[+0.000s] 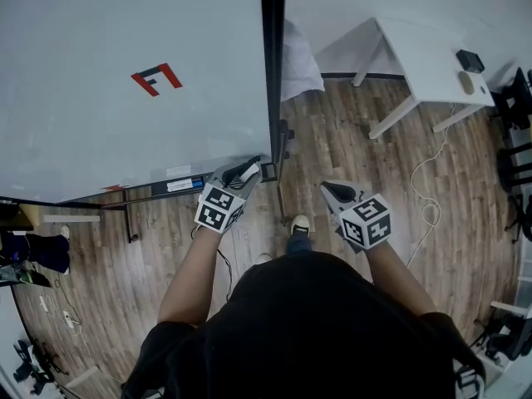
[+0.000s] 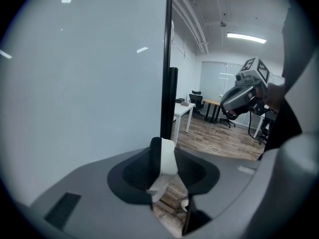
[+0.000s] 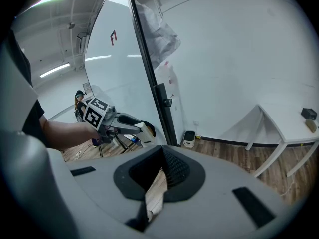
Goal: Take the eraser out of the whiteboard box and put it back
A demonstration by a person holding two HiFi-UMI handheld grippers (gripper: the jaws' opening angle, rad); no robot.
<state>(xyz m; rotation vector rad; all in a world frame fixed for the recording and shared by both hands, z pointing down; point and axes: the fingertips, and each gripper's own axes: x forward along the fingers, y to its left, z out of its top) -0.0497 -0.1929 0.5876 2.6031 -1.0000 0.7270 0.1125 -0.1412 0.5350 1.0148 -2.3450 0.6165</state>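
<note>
Head view: a smooth white whiteboard bears a red blocky mark shaped like the letter F. Beneath its lower edge runs the narrow whiteboard box, with a label too small to read. Both bare forearms reach forward and downward over wood-plank floor. The left gripper is at the board's lower right corner, clamped on the eraser, just clear of the box. The right gripper hangs well apart from it, with square black-and-white markers on its cube.

Left gripper view: the dark ribbed jaws pinch the eraser, a white rounded block with a black layer.

Right gripper view: the right gripper's jaws meet at their tips, with nothing between them. Across the frame, the left gripper carries the eraser.
</note>
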